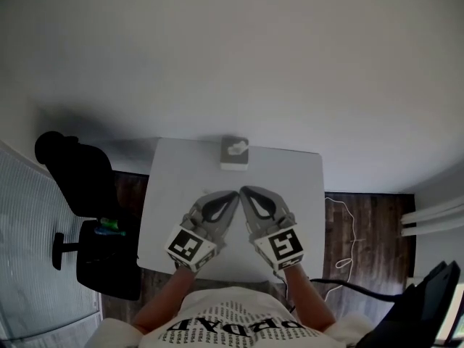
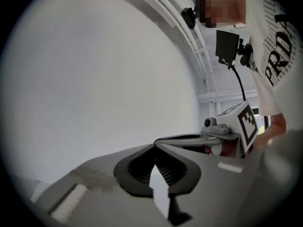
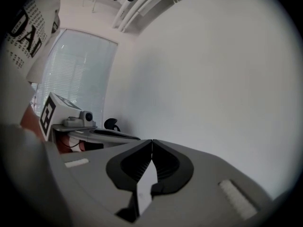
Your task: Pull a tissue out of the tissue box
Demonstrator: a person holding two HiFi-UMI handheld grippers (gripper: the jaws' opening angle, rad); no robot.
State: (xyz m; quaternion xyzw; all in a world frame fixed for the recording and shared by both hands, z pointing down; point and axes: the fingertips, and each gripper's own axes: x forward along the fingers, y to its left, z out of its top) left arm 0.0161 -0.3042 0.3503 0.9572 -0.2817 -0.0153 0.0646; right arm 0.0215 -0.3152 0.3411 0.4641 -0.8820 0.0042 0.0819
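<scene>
The left gripper (image 1: 233,195) and right gripper (image 1: 245,191) both have their jaws pressed together with nothing between them, tips side by side. The tissue box (image 1: 234,153) stands just ahead of both tips, apart from them, at the far edge of the table (image 1: 167,194).

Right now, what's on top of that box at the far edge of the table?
A crumpled white tissue pokes up from the top of the tissue box. Whatever is inside is hidden by the box itself.

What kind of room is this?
Probably a small office or study: a plain white table, a black office chair beside it, and window blinds along one side.
</scene>
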